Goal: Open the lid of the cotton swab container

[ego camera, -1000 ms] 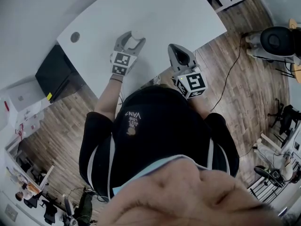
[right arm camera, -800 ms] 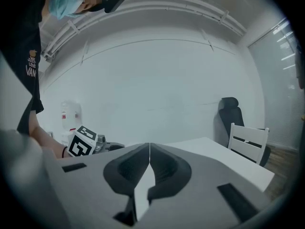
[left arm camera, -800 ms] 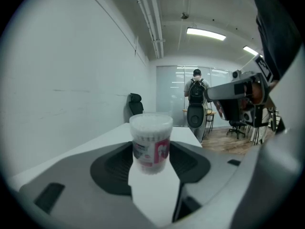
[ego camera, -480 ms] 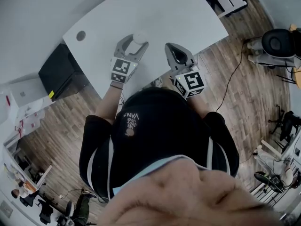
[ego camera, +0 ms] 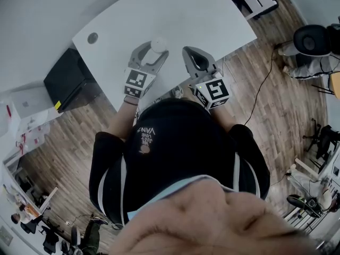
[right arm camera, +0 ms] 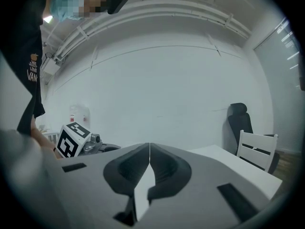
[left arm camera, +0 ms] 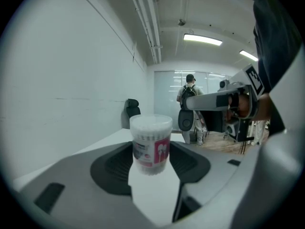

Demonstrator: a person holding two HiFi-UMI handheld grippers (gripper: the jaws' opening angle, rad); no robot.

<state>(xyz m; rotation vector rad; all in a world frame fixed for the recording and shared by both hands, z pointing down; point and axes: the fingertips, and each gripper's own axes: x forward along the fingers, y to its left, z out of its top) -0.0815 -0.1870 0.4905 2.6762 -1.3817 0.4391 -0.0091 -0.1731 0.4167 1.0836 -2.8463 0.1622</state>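
The cotton swab container (ego camera: 158,45) is a small clear round tub with a pink label, and it stands upright on the white table (ego camera: 180,15) with its lid on. My left gripper (ego camera: 152,50) has its jaws spread wide on either side of the tub. In the left gripper view the container (left arm camera: 151,144) fills the gap between the dark pads (left arm camera: 114,163), which touch its sides. My right gripper (ego camera: 187,51) is shut with nothing in it, a short way right of the tub and apart from it. Its jaws (right arm camera: 149,149) meet in the right gripper view.
A black cabinet (ego camera: 66,78) stands under the table's left end, and a round cable hole (ego camera: 93,37) is in the tabletop. A white chair (right arm camera: 257,149) stands by the table's far side. A person (left arm camera: 189,104) stands far off in the room.
My right gripper has edged left, closer to the container. The left gripper and the tub keep almost the same place on the table.
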